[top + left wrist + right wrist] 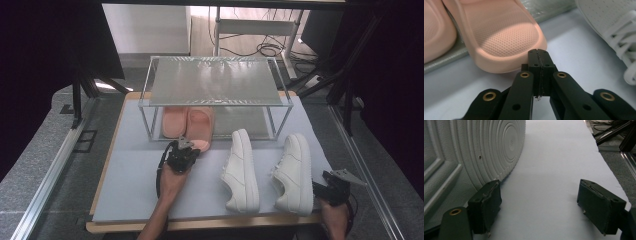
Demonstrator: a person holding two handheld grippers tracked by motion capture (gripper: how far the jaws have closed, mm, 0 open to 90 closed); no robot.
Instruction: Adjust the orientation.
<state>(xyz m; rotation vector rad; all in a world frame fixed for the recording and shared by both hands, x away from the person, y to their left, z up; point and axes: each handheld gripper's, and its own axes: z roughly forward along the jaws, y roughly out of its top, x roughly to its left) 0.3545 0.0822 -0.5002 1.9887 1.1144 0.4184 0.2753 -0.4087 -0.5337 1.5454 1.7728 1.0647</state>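
Tongs on the left (539, 53) are pressed fully together with nothing between them, their tips at the toe of the right pink slipper (506, 37), which lies beside its mate (173, 121) on the lower level of the clear two-tier rack (215, 80), toe poking out over the pale bench (135, 170). Next come two white sneakers, one (241, 170) mid-bench, the other (295, 172) near the right edge. Right tongs (537, 207) stand wide apart, holding nothing, their left pad just beside that sneaker's ribbed sole (486, 150)
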